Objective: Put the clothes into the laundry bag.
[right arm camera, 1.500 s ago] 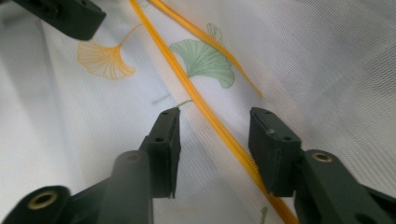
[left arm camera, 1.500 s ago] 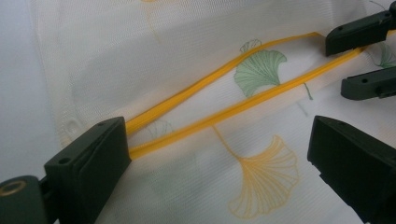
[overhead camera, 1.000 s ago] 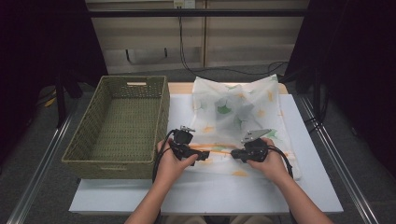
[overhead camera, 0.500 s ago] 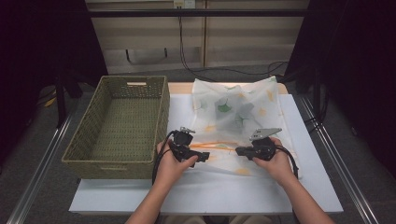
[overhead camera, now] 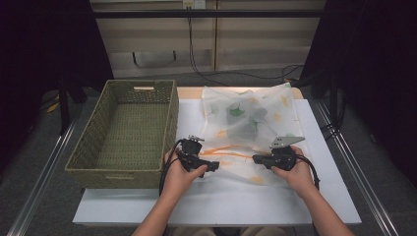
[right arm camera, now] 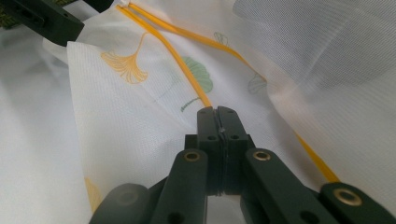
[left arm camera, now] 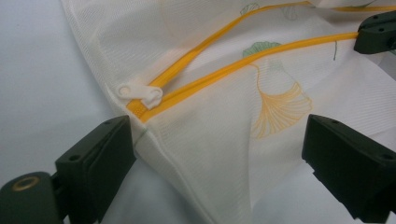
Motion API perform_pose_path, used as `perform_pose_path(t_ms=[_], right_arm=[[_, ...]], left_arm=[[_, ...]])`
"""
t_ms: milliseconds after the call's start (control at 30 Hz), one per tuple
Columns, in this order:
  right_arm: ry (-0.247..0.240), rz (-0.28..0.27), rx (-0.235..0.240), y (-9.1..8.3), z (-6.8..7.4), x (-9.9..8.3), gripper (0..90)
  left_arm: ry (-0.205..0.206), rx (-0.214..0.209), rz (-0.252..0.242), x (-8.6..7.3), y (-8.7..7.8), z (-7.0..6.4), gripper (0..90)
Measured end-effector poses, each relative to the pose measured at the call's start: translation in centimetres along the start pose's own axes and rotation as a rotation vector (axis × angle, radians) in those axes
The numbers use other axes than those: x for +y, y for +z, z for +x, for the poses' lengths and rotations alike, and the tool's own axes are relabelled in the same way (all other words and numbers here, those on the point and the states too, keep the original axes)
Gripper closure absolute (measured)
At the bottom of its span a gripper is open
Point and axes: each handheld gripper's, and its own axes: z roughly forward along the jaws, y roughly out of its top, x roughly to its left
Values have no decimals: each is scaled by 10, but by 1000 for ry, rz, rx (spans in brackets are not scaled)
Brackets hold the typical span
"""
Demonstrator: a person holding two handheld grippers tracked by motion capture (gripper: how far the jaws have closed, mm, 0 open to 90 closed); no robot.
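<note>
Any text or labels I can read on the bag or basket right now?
Small dark line of print on the mesh bag, beside the green leaf, just ahead of the right gripper: too small and blurred to read.
Basket: no text visible.

A white mesh laundry bag (overhead camera: 248,128) (printed with green and orange ginkgo leaves) lies flat on the table, its orange zipper (left arm camera: 243,63) open, white slider (left arm camera: 140,93) at the end.
</note>
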Motion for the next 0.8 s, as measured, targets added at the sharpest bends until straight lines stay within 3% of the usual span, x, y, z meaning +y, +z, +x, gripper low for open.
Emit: perform_pose_path(t_ms=[267, 633, 800], right_arm=[[9, -18, 1, -4, 0, -1, 896], [15, -30, 0, -4, -1, -1, 896], [11, -29, 7, -3, -1, -1, 895]], left_arm=[[-15, -15, 41, -4, -1, 1, 206], [-34, -30, 56, -10, -2, -1, 316], [-26, -22, 50, -11, -3, 0, 430]])
